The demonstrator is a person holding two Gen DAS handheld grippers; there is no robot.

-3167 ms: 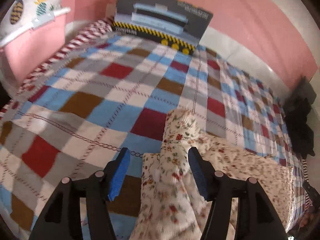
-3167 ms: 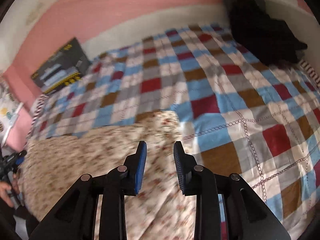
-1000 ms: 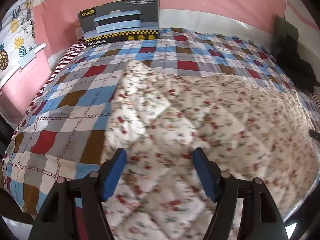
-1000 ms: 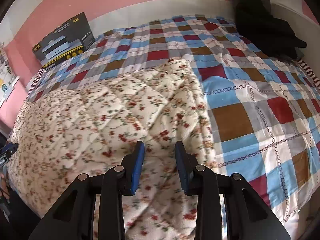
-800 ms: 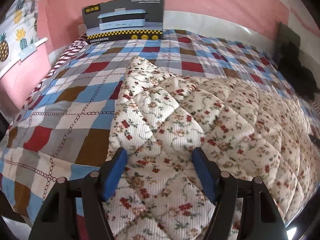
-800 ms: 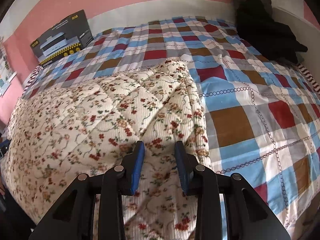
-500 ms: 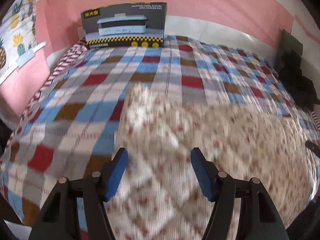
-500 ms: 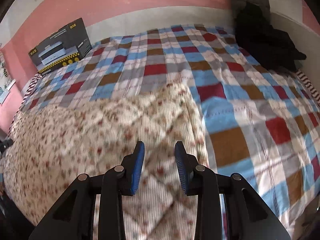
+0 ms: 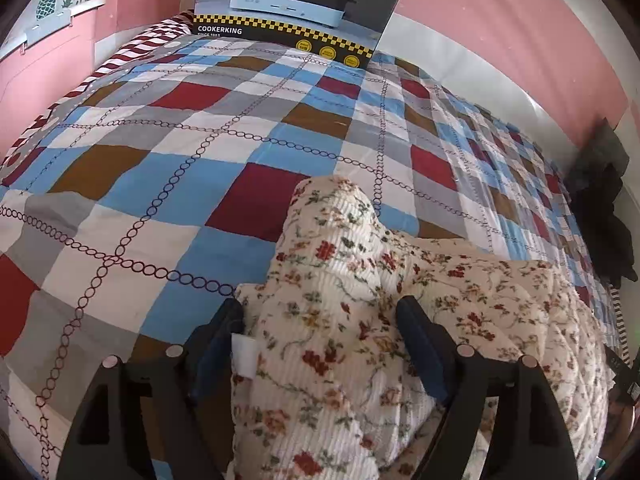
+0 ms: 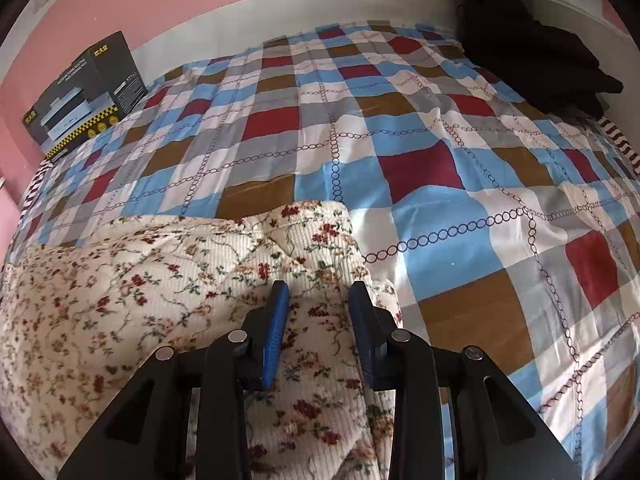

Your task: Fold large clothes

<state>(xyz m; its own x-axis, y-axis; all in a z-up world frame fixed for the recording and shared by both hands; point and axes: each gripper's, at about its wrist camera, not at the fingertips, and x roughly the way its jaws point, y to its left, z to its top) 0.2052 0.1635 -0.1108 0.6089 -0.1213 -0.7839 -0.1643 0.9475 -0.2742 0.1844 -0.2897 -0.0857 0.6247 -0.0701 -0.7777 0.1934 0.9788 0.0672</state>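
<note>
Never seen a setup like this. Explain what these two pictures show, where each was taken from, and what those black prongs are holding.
There is no robot here: a person holds a two-finger gripper in each hand, and a fisheye camera on each one looks forward along its fingers. One picture comes from the left gripper, the other from the right gripper. The black prongs with blue pads are the gripper fingers. Each pair pinches a bunched part of the same floral quilted garment, which lies on a bed with a checked cover. A cooker box stands at the far edge, and dark clothes are piled in one corner.
</note>
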